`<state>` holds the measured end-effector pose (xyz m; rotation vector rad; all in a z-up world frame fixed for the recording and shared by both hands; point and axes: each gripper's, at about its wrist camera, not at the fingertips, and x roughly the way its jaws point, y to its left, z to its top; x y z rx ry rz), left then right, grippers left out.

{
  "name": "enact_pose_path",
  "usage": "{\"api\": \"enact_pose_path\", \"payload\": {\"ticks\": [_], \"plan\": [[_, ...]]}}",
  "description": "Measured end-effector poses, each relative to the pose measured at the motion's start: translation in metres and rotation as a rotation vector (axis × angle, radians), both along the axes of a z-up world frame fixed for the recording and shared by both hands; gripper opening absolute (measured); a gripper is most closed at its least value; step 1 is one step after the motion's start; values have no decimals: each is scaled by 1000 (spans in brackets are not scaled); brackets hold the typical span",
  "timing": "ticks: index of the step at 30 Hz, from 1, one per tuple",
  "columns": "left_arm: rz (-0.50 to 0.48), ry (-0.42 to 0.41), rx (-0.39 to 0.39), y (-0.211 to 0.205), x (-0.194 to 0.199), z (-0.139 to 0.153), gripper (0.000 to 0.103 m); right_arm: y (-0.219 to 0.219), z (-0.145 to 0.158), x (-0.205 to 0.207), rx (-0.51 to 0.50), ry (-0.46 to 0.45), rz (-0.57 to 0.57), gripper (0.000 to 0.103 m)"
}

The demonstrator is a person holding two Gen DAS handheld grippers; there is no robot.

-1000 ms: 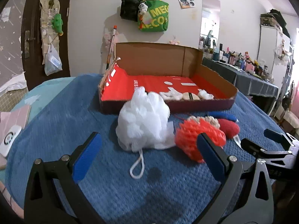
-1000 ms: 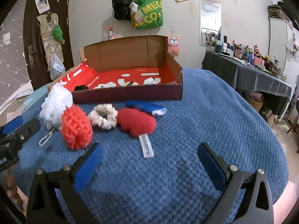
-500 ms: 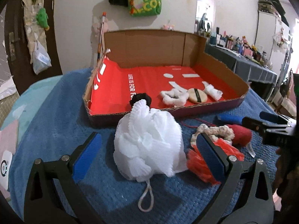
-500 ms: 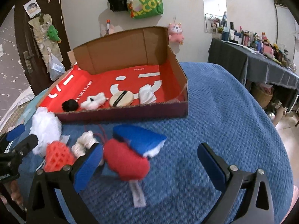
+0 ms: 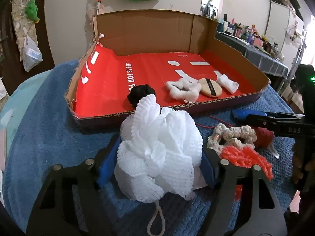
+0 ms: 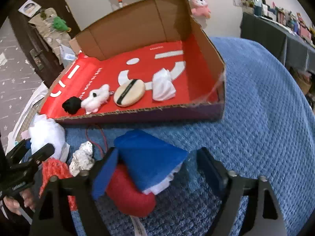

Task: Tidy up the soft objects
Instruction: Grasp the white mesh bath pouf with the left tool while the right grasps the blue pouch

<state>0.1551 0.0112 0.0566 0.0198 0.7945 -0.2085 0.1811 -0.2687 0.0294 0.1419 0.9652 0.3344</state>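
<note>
We held the left gripper [image 5: 158,165] around the white mesh bath pouf [image 5: 157,155], which rested on the blue blanket [image 5: 49,122]. Its jaws had just been closing, and both blue pads [image 5: 107,164] pressed into the pouf's flanks, so that it was grasped. The pouf's cord loop [image 5: 156,219] hung below the jaws, toward the camera. Just outside the right-hand jaw lay the orange-red mesh scrubber [image 5: 246,157] and, beyond it, the cream crocheted scrunchie [image 5: 232,133].

We set the right gripper [image 6: 157,169] over the blue cloth [image 6: 151,157] and the red plush piece [image 6: 130,198] beneath it. These jaws had also just been closing; the left-hand pad [image 6: 104,175] touched the cloth's edge, while the right-hand pad [image 6: 211,169] stood apart from it, so nothing was yet grasped.

Ahead of both pairs of jaws stood the cardboard box [image 5: 157,29], with a red liner, holding a black scrunchie [image 5: 140,94], a white fluffy item [image 5: 183,88], a round tan puff [image 5: 209,87] and a folded white cloth [image 5: 228,83].
</note>
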Motion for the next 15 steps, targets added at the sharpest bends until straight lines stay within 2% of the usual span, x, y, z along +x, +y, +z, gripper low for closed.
{"api": "enact_pose_path", "payload": {"ticks": [4,7,8,9,15], "plan": [[-7,-22,3,-1,-4,6,60,4,4,-5,15,-20,40,54],[-15,-29,-16,1,-7,12,55,5,11,-10,0,-54,40,49],[-17,-33,-22,1,-9,15,54,5,13,-12,1,-59,44,44],[-20,-36,-27,2,-10,17,54,5,16,-14,9,-67,49,31],[-47,-67,-39,-3,-20,28,53,6,30,-26,14,-110,49,28]]}}
